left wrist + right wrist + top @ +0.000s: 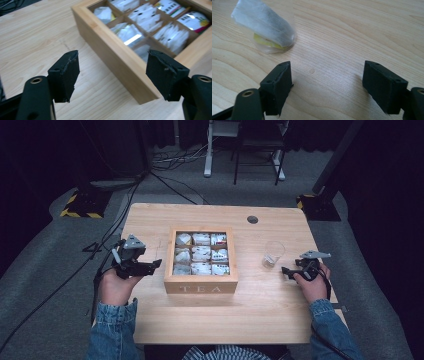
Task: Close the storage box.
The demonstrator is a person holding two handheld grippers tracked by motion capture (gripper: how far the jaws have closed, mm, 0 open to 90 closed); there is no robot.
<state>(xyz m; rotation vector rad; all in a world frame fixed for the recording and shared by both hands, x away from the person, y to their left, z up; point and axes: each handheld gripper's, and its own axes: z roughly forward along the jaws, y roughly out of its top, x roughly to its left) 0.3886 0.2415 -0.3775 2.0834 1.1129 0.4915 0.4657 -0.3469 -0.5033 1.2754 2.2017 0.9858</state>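
High view: a tea box (201, 287) sits mid-bench with nine compartments, all still holding bags; a glass (273, 254) stands to its right, well apart from it.
Done: one tea bag (265, 23) already lies in the glass — white, with a yellow tag under it.
Left: hard to judge; the box looks full, so more bags may follow, or the job may be near its end.
Left claw (150, 266): released, holding nothing — jaws spread, hovering just beside the box's left wall.
Right claw (286, 271): released too, empty, low over bare wood near the glass, not touching it.
Edges: the box wall (110, 60) stands right ahead of the left claw's jaws; the right hand is close to the bench (280, 315) edge.
Room: open wood in front of the box and between box and glass.
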